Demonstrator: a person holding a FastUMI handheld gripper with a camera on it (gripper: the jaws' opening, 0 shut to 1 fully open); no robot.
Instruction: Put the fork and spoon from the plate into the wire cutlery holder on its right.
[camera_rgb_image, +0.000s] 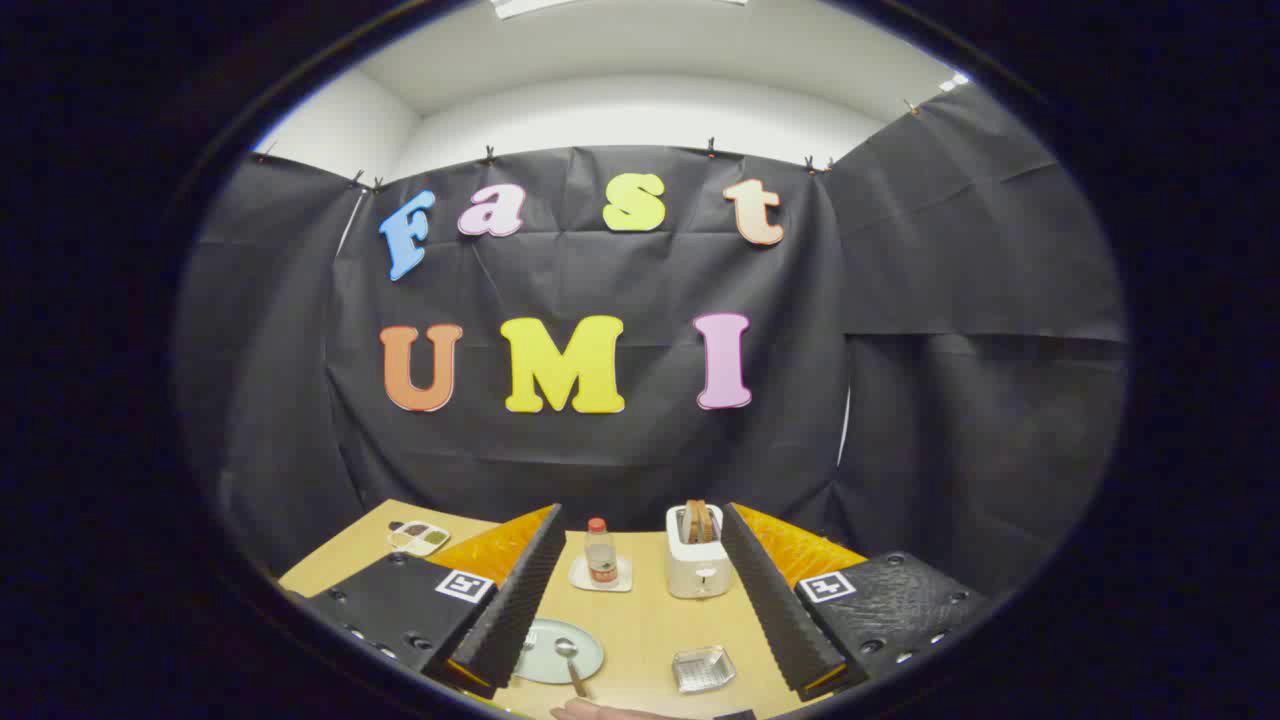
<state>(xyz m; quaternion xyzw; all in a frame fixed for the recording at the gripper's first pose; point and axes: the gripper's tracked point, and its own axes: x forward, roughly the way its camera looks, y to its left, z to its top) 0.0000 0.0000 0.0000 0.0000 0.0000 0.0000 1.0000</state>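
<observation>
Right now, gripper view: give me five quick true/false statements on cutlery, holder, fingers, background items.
1. The spoon lies on the plate. True.
2. The gripper is shut on the spoon. False: its fingers are spread wide, holding nothing.
3. The wire cutlery holder already holds the spoon. False: the spoon is on the plate, and the holder looks empty.
4. A toaster with bread in its slots stands beyond the holder. True.
5. The bottle lies tipped over on the table. False: it stands upright on a small white coaster.

One plate (585, 650), one spoon (570, 660), one toaster (697, 567), one bottle (600, 552).
</observation>
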